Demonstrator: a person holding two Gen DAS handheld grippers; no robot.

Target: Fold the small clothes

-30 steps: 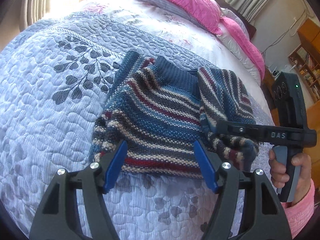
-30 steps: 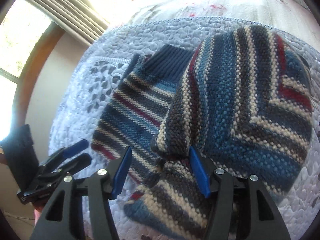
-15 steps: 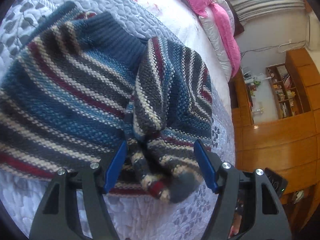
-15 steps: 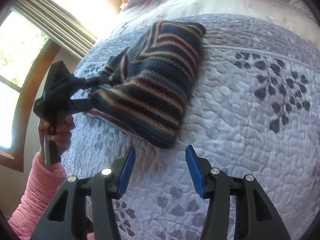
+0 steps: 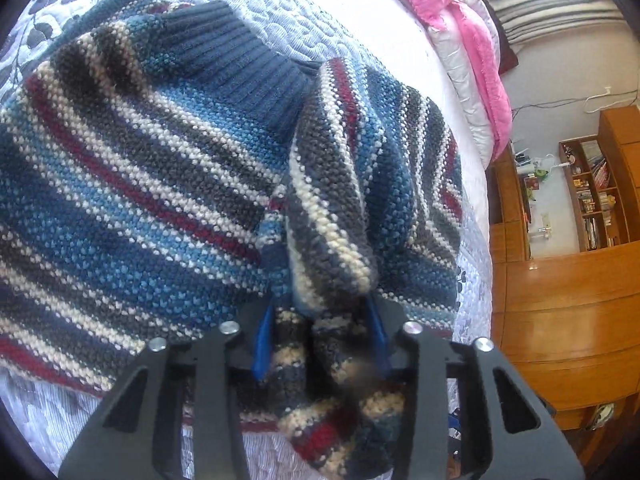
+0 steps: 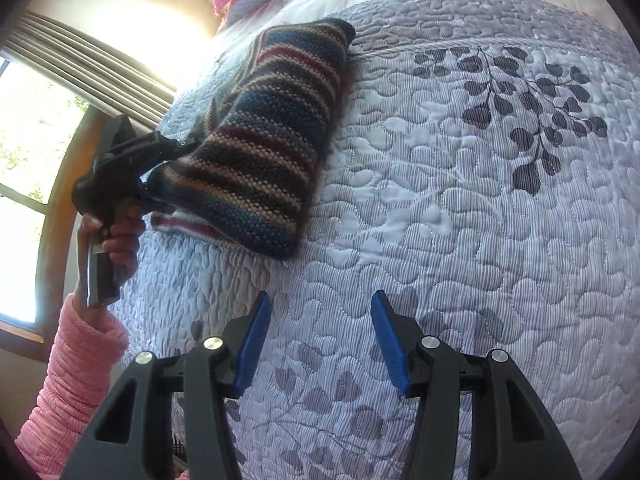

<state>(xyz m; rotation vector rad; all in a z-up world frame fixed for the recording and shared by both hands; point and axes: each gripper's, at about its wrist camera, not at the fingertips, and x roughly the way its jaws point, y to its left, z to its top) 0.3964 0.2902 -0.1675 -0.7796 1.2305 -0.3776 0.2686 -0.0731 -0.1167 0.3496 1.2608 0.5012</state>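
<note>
Striped knit sweater [image 5: 168,184] lies on the quilted bedspread [image 6: 460,208], near its left border. The left gripper [image 5: 320,340] is clamped on a bunched sleeve [image 5: 332,216] folded over the sweater body; knit fills the gap between its blue pads [image 5: 262,340]. The right gripper [image 6: 320,336] hovers over bare quilt, fingers spread and holding nothing, well apart from the sweater. Open bedspread extends right of the garment to the leaf print [image 6: 520,92]. Pink pillows [image 5: 452,4] bound the far edge; a wooden cabinet [image 5: 560,300] stands beside the bed. The sleeve end is blurred behind the left fingers. A hand [image 6: 116,240] in a pink cuff [image 6: 76,380] holds the left handle.
</note>
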